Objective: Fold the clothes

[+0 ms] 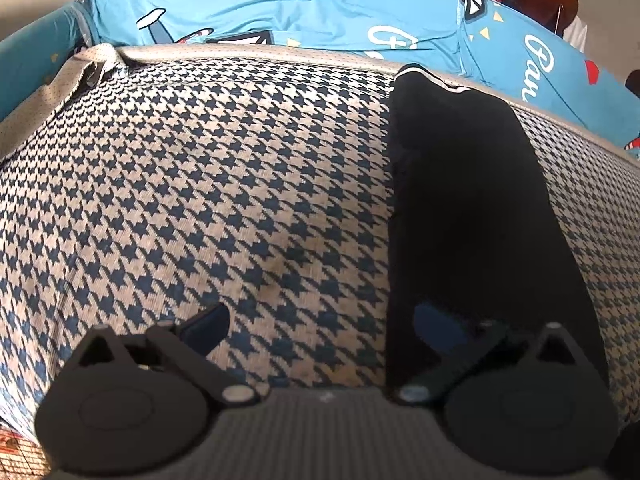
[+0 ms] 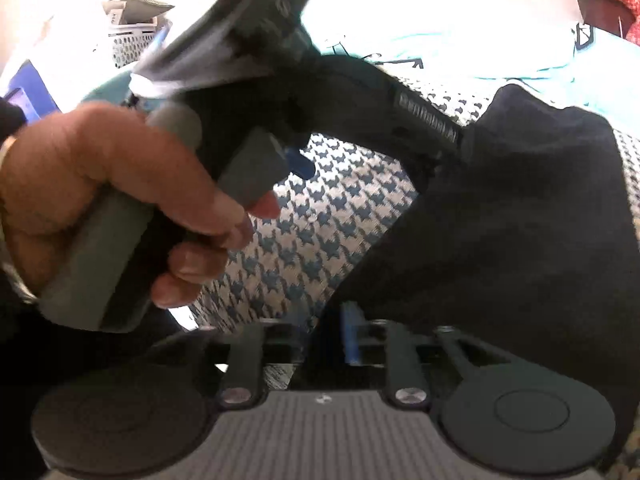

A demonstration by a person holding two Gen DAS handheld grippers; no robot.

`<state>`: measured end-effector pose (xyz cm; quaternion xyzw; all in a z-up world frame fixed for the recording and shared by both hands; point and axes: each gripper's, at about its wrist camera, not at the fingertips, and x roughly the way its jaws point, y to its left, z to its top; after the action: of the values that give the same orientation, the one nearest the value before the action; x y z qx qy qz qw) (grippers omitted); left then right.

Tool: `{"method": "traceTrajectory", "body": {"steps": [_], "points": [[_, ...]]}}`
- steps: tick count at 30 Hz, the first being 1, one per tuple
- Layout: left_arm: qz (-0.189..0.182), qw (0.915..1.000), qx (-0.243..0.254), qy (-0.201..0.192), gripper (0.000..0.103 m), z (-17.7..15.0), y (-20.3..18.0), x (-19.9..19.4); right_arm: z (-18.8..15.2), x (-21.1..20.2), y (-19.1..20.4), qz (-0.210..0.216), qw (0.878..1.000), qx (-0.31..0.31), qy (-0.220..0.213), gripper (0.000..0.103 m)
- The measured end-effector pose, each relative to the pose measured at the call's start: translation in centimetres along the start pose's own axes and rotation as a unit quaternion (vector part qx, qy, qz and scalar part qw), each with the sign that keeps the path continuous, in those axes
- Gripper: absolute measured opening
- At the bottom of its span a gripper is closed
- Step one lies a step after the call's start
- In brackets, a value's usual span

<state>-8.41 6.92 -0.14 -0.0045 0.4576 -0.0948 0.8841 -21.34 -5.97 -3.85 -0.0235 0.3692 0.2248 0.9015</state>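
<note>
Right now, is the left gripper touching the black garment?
Cannot tell. In the left wrist view the left gripper is open, and its right finger overlaps the black garment; dark on dark, neither contact nor gap shows plainly.

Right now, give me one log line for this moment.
left tool: open, over houndstooth cover | right tool: shut on black garment | fold: in progress
</note>
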Motion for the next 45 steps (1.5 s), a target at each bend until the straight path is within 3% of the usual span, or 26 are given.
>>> {"method": "traceTrajectory", "body": {"steps": [12,17,30,45], "points": [[0.004,0.9998,0.006,-0.017,0.103,1.4,-1.1,0.3,3.3,-3.3,-6.9,-0.009,0.999,0.040,-0.012,0.035],[0.002,0.9996,0.022,-0.019,0.103,2.3,-2.3,0.7,5.5,-3.8,-10.6,-0.039,0.998,0.049,-0.024,0.035],[0.006,0.9984,0.052,-0.020,0.103,5.3,-5.4,3.5,10.4,-1.6,-21.7,-0.079,0.984,0.151,-0.051,0.041],[0.036,0.9980,0.014,0.050,0.103,5.8,-4.6,7.0,13.2,3.1,-31.6,-0.091,0.963,0.242,-0.073,0.050]]}}
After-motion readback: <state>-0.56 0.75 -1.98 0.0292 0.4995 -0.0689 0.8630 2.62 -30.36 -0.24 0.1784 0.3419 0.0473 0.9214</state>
